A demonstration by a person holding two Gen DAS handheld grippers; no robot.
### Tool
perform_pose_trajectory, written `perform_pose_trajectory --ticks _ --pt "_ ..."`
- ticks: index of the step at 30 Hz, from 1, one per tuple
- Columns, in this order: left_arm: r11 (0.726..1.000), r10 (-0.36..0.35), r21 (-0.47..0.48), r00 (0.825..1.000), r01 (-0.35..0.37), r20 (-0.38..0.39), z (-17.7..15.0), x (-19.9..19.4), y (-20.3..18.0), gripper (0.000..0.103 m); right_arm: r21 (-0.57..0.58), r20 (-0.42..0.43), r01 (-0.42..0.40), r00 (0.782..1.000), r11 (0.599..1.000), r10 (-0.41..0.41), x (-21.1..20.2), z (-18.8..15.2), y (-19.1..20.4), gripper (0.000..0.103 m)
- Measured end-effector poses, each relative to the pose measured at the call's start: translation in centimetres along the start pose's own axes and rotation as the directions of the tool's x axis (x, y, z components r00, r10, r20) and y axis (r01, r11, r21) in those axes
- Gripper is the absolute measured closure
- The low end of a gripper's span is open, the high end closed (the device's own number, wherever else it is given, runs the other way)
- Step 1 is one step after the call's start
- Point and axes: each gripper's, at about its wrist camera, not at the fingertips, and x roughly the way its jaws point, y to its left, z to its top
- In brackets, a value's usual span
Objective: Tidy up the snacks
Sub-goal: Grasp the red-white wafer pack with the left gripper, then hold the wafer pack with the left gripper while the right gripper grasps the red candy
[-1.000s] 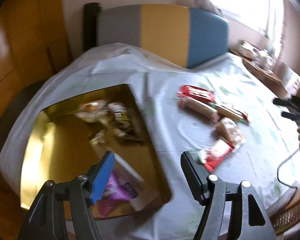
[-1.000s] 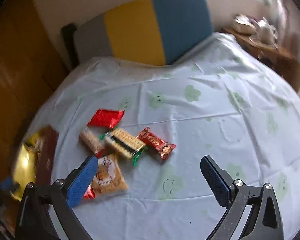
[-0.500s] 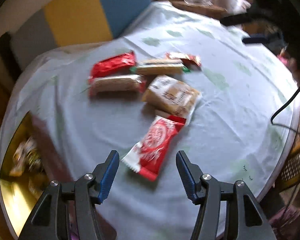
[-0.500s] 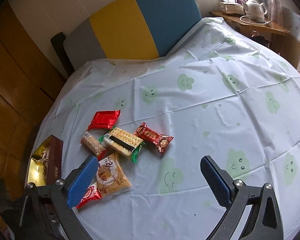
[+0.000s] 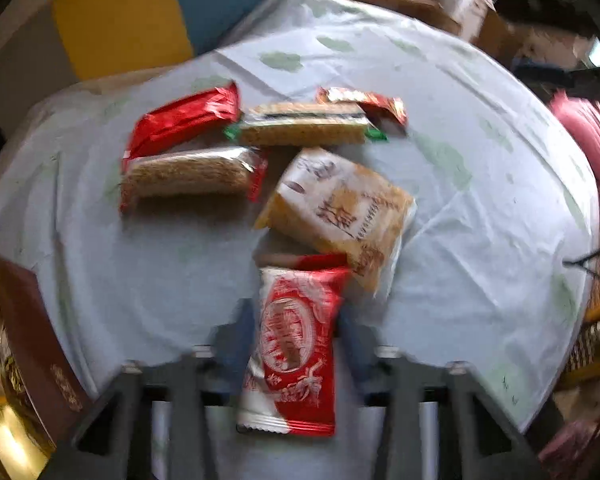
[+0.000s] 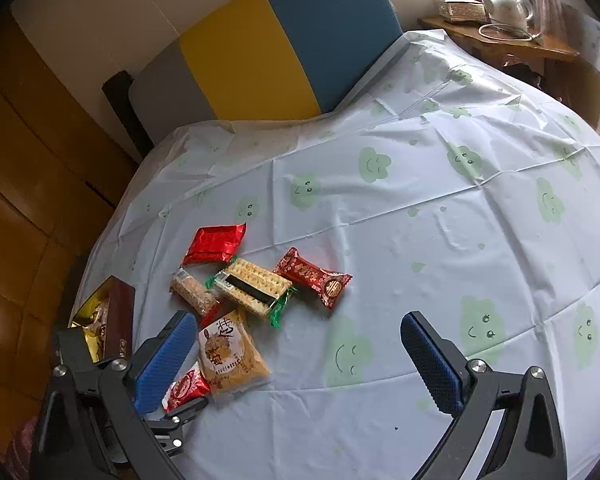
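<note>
- A round worktop (image 6: pixel 440 220) is covered with a pale cloth printed with green smiling clouds. A chair with grey, yellow and blue panels stands behind it, and a teapot sits on a side shelf.
- Six wrapped snacks lie in a loose cluster on the left part of the cloth.
- An open box (image 6: pixel 116 312) with a gold lining and dark red walls sits at the worktop's left edge, with a few snacks already inside.
- The left gripper (image 5: pixel 296 344) is low over the nearest snack, a red-and-white packet (image 5: pixel 294 344).
- The packet lies between the two fingers, its long axis running along them and away from the camera.
- This view is blurred, so I cannot tell whether the fingers are clamped on the packet or only flank it.
- A tan biscuit packet (image 5: pixel 340 208) overlaps the far end of the red-and-white one.
- The right gripper (image 6: pixel 300 364) hangs above bare cloth with its blue-padded fingers spread wide, holding nothing.
- The left gripper is clearly the nearer one, and the box lies to its left, so that is probably where this packet goes.
</note>
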Motion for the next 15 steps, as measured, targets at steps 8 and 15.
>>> perform_pose_trajectory --ticks 8,15 --pt "0.985 0.081 -0.161 0.989 -0.061 0.122 -4.9 -2.5 -2.2 0.072 -0.019 0.029 0.044 0.999 0.999 -0.044 -0.3 0.0 -0.1 0.0" --pt "0.977 0.118 -0.202 0.964 -0.07 0.237 -7.6 -2.9 -2.3 0.069 -0.007 -0.018 0.108 0.994 0.994 -0.109 0.8 -0.3 -0.8 0.001"
